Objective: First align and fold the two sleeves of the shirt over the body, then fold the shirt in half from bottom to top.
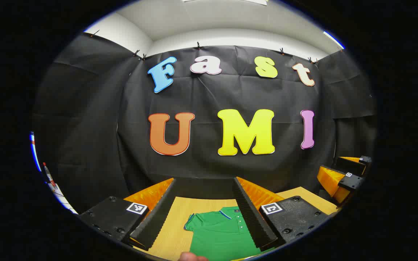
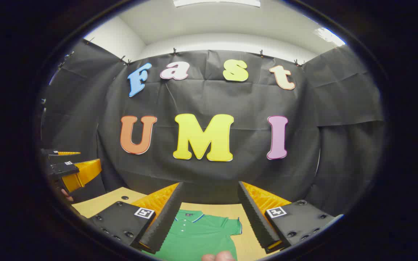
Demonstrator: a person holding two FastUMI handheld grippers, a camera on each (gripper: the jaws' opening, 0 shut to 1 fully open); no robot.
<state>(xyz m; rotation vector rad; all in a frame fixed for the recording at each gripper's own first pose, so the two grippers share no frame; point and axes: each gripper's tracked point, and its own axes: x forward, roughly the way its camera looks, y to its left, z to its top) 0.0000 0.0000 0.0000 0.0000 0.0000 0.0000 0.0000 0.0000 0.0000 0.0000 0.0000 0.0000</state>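
Green shirt [image 1: 223, 233] lying flat on the tabletop [image 1: 174, 221], sleeves unfolded — I am holding my left gripper [image 1: 207, 210] and right gripper [image 2: 209, 214] above it, fingers wide and empty, and judging each should be descending squarely onto its own sleeve edge.

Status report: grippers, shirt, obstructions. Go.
Left hand-held gripper open, right hand-held gripper open, both above table. Shirt flat, sleeves unfolded. Nothing blocking.

Bright, even light falls from ceiling panels [image 2: 216, 3] overhead; focus is sharp at centre, while fisheye distortion bends and softens everything near the edges
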